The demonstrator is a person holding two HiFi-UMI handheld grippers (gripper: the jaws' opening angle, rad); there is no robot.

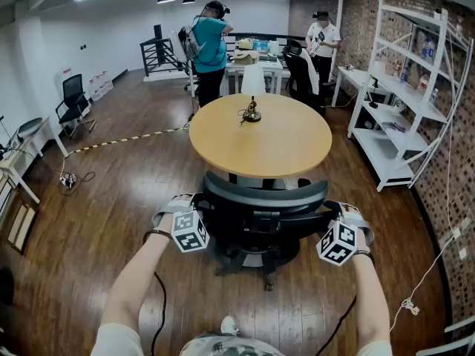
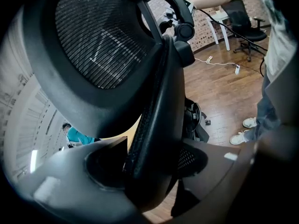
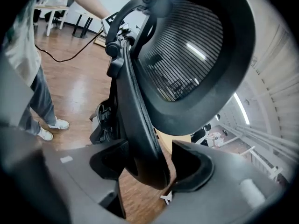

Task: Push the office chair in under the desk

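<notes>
Chair backrest [image 1: 265,199] edges inside left gripper [image 1: 197,205] and right gripper [image 1: 334,213]

The black office chair [image 1: 263,202] has a coarse woven mesh back in a smooth matt plastic frame, with a slight sheen on the rim; the round desk with a pale wood top [image 1: 260,143] looks smooth and satin; the dark brown plank wood floor [image 1: 111,221] is properly glossy, lights bouncing off it; the red brick wall [image 1: 362,28] is rough and matt; the white shelving rack [image 1: 386,150] looks like painted metal.
</notes>
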